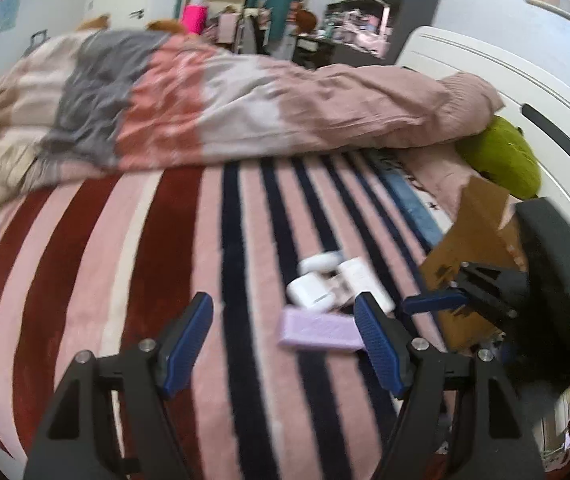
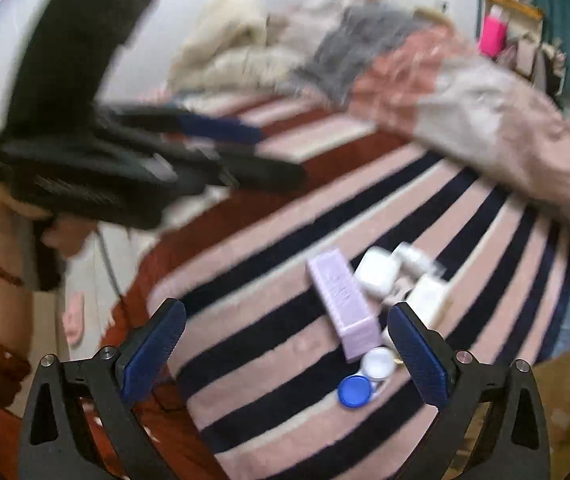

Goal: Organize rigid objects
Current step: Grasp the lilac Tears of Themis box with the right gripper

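Note:
A lilac rectangular box (image 1: 317, 330) (image 2: 343, 304) lies on the striped bed blanket (image 1: 165, 260). Beyond it sit white cases and a small white box (image 1: 325, 284) (image 2: 379, 274). A contact lens case with a blue lid and a white lid (image 2: 363, 380) lies near the lilac box. My left gripper (image 1: 283, 340) is open and empty, just short of the lilac box; it also shows at the left of the right wrist view (image 2: 245, 148). My right gripper (image 2: 287, 352) is open and empty above the blanket, its right finger beside the lens case. It also shows in the left wrist view (image 1: 441, 300).
A crumpled pink and grey duvet (image 1: 225, 104) covers the far part of the bed. A brown cardboard box (image 1: 473, 248) and a green cushion (image 1: 501, 156) sit at the right by the white headboard (image 1: 485, 72). Cluttered shelves stand behind.

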Demonstrator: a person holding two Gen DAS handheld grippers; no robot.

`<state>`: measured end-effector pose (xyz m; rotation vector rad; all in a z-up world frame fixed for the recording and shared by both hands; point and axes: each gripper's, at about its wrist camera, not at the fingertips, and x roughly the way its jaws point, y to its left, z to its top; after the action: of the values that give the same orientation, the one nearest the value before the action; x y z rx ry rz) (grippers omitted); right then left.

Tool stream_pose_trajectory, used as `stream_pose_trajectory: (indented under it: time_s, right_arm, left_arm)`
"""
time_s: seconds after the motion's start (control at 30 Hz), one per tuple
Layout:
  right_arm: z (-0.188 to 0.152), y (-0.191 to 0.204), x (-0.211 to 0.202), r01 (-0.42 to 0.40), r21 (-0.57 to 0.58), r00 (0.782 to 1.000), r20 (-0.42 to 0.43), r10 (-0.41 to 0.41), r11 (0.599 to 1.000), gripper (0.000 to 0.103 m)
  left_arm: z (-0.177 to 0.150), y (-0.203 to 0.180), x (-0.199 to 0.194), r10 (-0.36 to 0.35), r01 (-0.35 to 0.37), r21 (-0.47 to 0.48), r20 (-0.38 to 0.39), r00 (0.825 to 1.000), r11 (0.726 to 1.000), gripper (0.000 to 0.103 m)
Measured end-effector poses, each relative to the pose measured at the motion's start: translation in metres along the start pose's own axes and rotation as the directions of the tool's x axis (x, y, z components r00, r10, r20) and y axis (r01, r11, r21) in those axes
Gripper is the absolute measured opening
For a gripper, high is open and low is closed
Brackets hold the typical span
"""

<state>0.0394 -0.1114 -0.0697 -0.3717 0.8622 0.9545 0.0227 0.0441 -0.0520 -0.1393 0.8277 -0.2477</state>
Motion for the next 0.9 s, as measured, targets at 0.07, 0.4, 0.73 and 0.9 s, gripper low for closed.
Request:
stream_pose_trajectory:
  time_s: [0.07, 0.4, 0.73, 0.9]
  right_arm:
    - [0.001, -0.005, 0.029, 0.015, 0.002, 0.998, -0.064, -0.015, 1.000, 0.099]
    - [-0.007, -0.026, 0.076, -0.041, 0.029, 0.982, -0.182, 0.046, 0.999, 0.070]
    - [-0.001, -0.028, 0.107, 0.039, -0.022, 0.977, -0.209, -0.042, 0.999, 0.032]
    - [0.012, -0.013, 0.065, 0.022, -0.054, 0.994, -0.109, -0.028, 0.998, 0.032]
  left_arm:
    - [-0.011, 0.012, 0.005, 0.003, -0.004, -0.021, -0.010, 1.000, 1.000, 0.070]
    - [-0.030, 0.032, 0.017, 0.005, -0.009, -0.075, -0.046, 0.999, 0.997, 0.070]
    - [-0.032, 0.031, 0.017, 0.020, -0.026, -0.088, -0.079, 0.997, 0.996, 0.070]
    - [-0.014, 0.011, 0.005, -0.085, 0.082, -0.078, -0.047, 0.995, 0.994, 0.070]
